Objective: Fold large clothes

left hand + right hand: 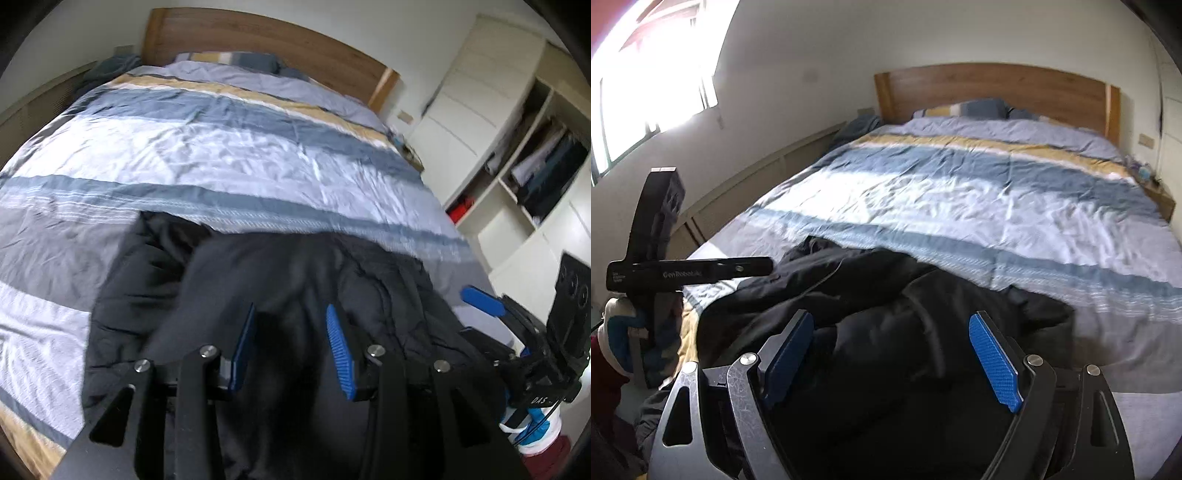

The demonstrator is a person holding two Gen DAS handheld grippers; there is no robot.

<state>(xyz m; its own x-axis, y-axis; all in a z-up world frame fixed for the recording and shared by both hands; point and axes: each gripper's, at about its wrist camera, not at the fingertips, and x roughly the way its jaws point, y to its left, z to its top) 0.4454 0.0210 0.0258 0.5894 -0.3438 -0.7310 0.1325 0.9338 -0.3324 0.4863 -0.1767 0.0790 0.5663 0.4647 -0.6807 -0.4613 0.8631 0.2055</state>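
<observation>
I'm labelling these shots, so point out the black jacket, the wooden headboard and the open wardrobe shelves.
black jacket [871,295]: right wrist view, rumpled middle.
wooden headboard [990,88]: right wrist view, panel centre.
wardrobe shelves [532,170]: left wrist view, stacked clothes compartment.

Both wrist views look steeply down, near, sharing the bed [221,155].

Black jacket [280,280]; blue/grey/white/tan striped duvet [207,158]; wood headboard [258,37].

Black padded jacket [886,332] lying rumpled, bunched at bed's near edge.
</observation>
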